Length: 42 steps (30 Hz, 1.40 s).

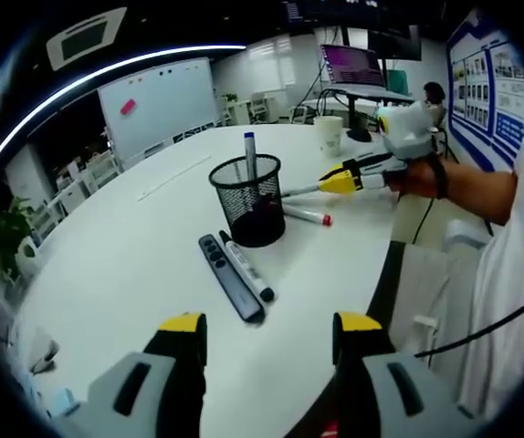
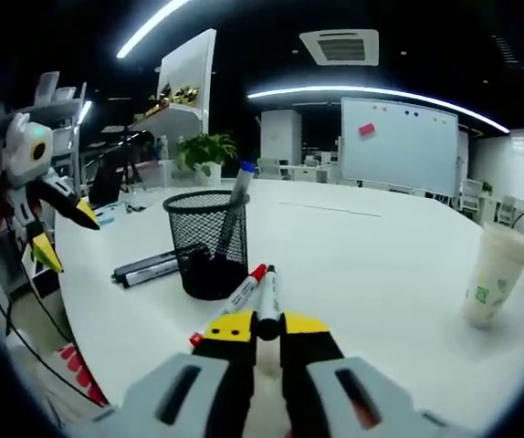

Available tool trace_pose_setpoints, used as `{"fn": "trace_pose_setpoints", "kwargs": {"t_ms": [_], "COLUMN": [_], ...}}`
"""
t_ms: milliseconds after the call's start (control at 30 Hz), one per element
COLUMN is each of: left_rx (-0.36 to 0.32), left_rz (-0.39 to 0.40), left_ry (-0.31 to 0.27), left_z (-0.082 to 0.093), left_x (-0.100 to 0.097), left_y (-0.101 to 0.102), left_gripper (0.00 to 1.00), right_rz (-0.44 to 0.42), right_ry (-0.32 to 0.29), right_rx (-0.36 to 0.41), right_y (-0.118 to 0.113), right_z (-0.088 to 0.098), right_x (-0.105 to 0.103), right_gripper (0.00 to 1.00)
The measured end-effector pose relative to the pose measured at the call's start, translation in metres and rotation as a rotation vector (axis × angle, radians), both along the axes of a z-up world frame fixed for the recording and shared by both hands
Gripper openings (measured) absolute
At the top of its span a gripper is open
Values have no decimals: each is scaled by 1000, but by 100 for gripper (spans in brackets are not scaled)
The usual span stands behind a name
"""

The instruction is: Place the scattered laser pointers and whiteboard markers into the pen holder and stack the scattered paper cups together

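Note:
A black mesh pen holder (image 1: 248, 199) (image 2: 205, 242) stands on the white table with a blue-capped marker (image 1: 250, 151) (image 2: 237, 196) upright in it. My right gripper (image 2: 267, 326) (image 1: 340, 181) is shut on a grey marker (image 2: 268, 297) (image 1: 298, 192) that points at the holder. A red-capped marker (image 1: 306, 215) (image 2: 244, 292) lies on the table just under it. A black laser pointer (image 1: 230, 274) and a black-capped marker (image 1: 246, 266) lie side by side in front of my open left gripper (image 1: 271, 324) (image 2: 66, 235). Stacked paper cups (image 1: 329, 134) (image 2: 495, 274) stand farther off.
The round white table (image 1: 134, 265) has bare room on its far side. A whiteboard (image 1: 157, 105) (image 2: 399, 141) stands behind it. A laptop (image 1: 353, 66) sits on a desk at the back, and a potted plant (image 2: 205, 151) beyond the table. A person's forearm (image 1: 467, 187) holds the right gripper.

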<state>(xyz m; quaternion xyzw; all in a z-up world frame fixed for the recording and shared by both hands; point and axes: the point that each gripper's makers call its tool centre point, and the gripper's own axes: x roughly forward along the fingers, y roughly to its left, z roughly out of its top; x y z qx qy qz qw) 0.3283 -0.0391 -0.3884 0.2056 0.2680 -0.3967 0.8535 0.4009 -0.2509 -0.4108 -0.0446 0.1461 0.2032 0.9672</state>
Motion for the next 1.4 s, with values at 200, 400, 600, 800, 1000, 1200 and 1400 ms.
{"fn": "trace_pose_setpoints", "kwargs": {"t_ms": [200,400,600,800,1000,1200,1400], "left_rx": [-2,-2,-2,0,6,4,1], "left_rz": [1,6,-1,-9,-16,-25,-20], "left_ry": [-3,1,0,5,6,14,9], "left_z": [2,0,0,-1,-2,-5,-4], "left_x": [0,2,2,1,3,1,2], "left_y": [0,2,-2,-4,-6,-8,-7], "left_gripper": [56,56,56,56,56,56,56], "right_rz": [-3,-1,-9,-6,5,-9,-19], "right_ry": [-13,-29,-37,-60,-86,-90,-110], "right_rx": [3,4,4,-3,0,-5,-7], "right_y": [-1,-2,-5,-4,1,-1,-3], "right_z": [3,5,7,14,22,24,29], "right_x": [1,2,3,4,7,8,9], "right_gripper": [11,11,11,11,11,11,11]}}
